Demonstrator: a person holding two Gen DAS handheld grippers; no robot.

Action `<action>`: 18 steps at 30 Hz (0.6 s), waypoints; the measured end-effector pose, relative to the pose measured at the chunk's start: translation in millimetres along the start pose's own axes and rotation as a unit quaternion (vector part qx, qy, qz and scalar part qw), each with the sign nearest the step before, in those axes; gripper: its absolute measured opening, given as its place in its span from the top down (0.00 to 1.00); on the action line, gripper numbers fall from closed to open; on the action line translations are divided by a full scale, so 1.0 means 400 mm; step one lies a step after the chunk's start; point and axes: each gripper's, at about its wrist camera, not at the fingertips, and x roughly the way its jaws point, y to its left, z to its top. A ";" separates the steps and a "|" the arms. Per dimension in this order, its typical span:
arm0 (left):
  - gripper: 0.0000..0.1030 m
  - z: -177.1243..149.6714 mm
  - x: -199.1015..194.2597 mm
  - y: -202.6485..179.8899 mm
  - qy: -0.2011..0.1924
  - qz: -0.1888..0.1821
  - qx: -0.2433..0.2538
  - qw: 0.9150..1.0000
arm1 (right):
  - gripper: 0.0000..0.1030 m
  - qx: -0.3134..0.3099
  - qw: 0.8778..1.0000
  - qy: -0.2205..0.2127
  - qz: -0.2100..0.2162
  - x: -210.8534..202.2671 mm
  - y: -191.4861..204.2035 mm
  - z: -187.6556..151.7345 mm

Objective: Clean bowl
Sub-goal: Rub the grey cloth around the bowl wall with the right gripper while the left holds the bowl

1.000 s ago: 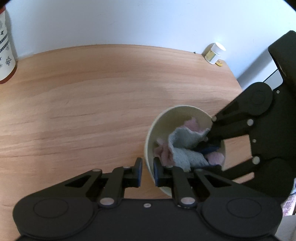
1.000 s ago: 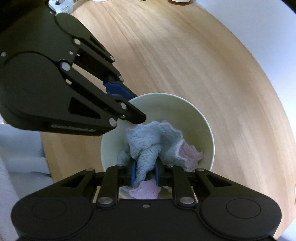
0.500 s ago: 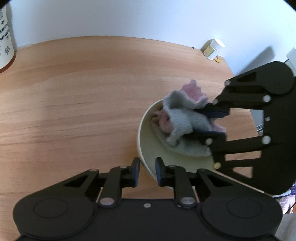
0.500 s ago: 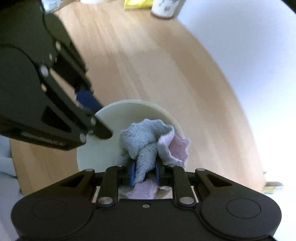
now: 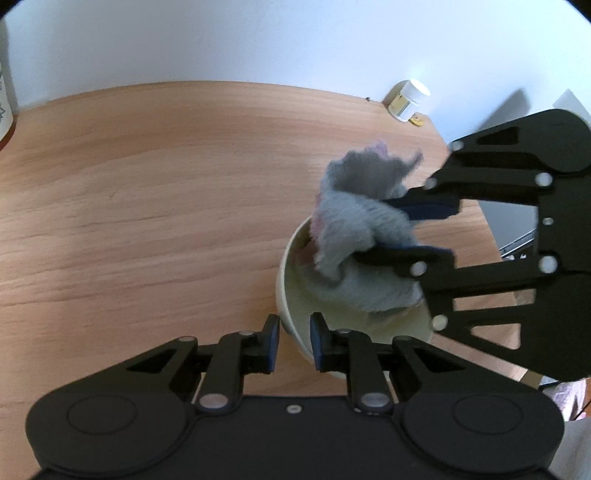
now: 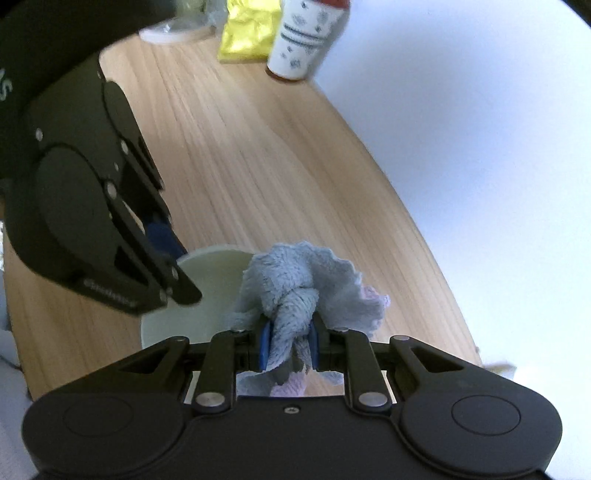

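A cream bowl (image 5: 295,295) sits on the wooden table. My left gripper (image 5: 293,338) is shut on its near rim, one finger outside and one inside the wall. My right gripper (image 6: 287,345) is shut on a grey and pink cloth (image 6: 299,288) and holds it lifted at the bowl's far rim. In the left wrist view the cloth (image 5: 358,225) hangs from the right gripper (image 5: 388,229), its lower part still over the bowl. In the right wrist view the bowl (image 6: 207,295) lies left of the cloth, with the left gripper (image 6: 173,273) on its rim.
A small white jar (image 5: 408,99) stands at the table's far right corner. A white patterned bottle (image 6: 303,40), a yellow packet (image 6: 249,31) and a white lid (image 6: 173,33) stand at the far end. The table edge (image 6: 424,236) runs along the wall.
My right gripper has lifted the cloth up from the bottom of the bowl and tilted upward. My left gripper has kept its hold on the bowl's rim.
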 end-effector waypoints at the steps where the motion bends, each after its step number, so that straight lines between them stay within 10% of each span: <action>1: 0.84 -0.001 -0.001 0.001 -0.001 -0.002 0.005 1.000 | 0.79 -0.003 1.000 0.000 0.005 0.005 -0.001 0.000; 18: 0.86 0.001 -0.007 -0.009 -0.006 0.011 0.017 1.000 | 0.80 0.007 0.996 0.042 0.080 0.068 0.020 0.027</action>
